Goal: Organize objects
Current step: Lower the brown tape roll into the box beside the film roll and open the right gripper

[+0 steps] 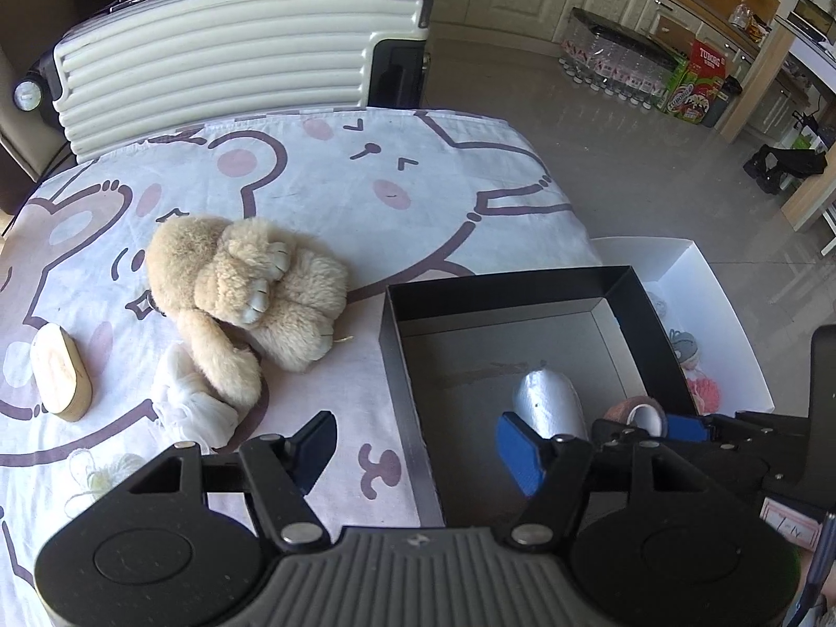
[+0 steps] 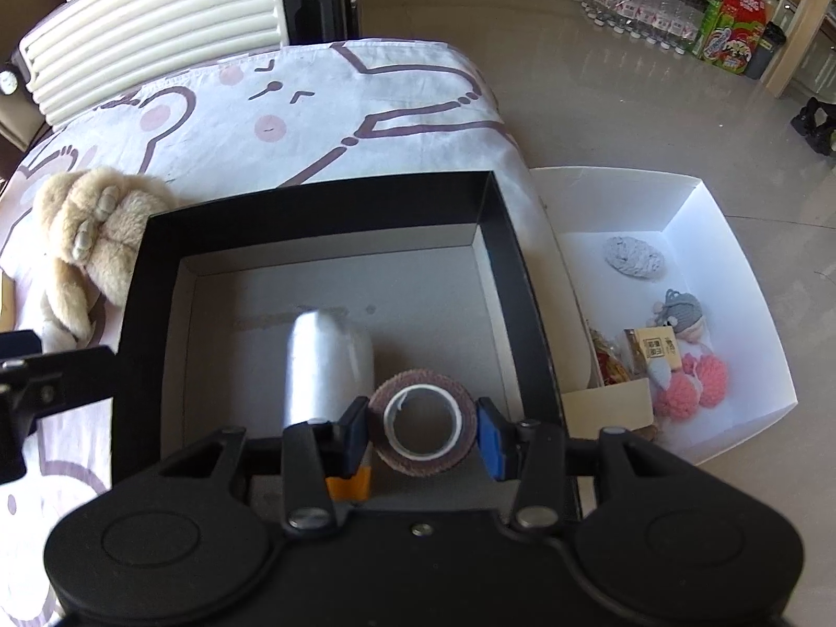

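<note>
Tape roll sits between right gripper fingers, hole facing the camera.

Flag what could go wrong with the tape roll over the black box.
1. The right gripper has the tape roll between its fingers right beside the white spool; setting it down may knock the spool rolling.
2. The black box sits near the table edge above the white box; a push could tip it off.

Plush teddy bear: fuzzy tan pile. Black box: matt card. Inside it, silver spool glossy, tape roll rough-edged.
</note>
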A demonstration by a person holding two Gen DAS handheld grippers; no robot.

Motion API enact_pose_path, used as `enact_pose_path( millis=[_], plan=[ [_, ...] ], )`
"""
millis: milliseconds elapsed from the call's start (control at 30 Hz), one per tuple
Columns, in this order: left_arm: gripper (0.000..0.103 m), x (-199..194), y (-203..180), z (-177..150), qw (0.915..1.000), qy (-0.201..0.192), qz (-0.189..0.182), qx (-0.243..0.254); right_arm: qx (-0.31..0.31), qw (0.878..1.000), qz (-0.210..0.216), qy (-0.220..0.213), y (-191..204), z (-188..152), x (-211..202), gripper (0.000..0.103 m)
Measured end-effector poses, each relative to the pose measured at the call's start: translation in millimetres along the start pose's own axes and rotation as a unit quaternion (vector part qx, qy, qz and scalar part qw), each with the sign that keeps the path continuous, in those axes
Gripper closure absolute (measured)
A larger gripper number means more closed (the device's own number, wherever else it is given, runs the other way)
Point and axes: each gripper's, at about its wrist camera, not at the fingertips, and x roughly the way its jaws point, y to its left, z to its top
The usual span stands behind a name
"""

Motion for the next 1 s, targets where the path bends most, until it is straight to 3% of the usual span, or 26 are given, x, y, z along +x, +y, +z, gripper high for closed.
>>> enact_pose_path(
  millis=[267, 433, 533, 667, 867, 1000],
  plan=[
    [0.035, 3.9, 7.6, 1.5, 1.0000, 0.001, 0.007, 0.000, -0.003, 1.000, -0.015, 0.000, 3.5, 3.6, 16.2, 0.059],
    [0.035, 4.3, 13.4, 1.6, 0.9999, 0.003, 0.013, -0.002, -0.028, 0.999, 0.029, 0.010, 18.2, 1.5, 22.1, 0.059],
    [0.035, 5.5, 13.5, 1.6, 0.9999, 0.004, 0.014, -0.003, -0.072, 0.994, 0.078, 0.026, 33.9, -4.4, 20.5, 0.059],
    [0.035, 7.0, 11.2, 0.8, 0.9999, 0.006, 0.012, 0.001, -0.104, 0.987, 0.111, 0.045, 45.5, -9.8, 17.1, 0.059],
    [0.035, 7.1, 8.8, -0.9, 0.9999, 0.008, 0.013, 0.003, -0.110, 0.985, 0.115, 0.071, 50.5, -18.3, 17.1, 0.058],
    [0.035, 5.2, 8.2, -2.3, 0.9998, 0.008, 0.015, 0.004, -0.087, 0.988, 0.104, 0.068, 43.9, -19.1, 13.3, 0.042]
  ],
)
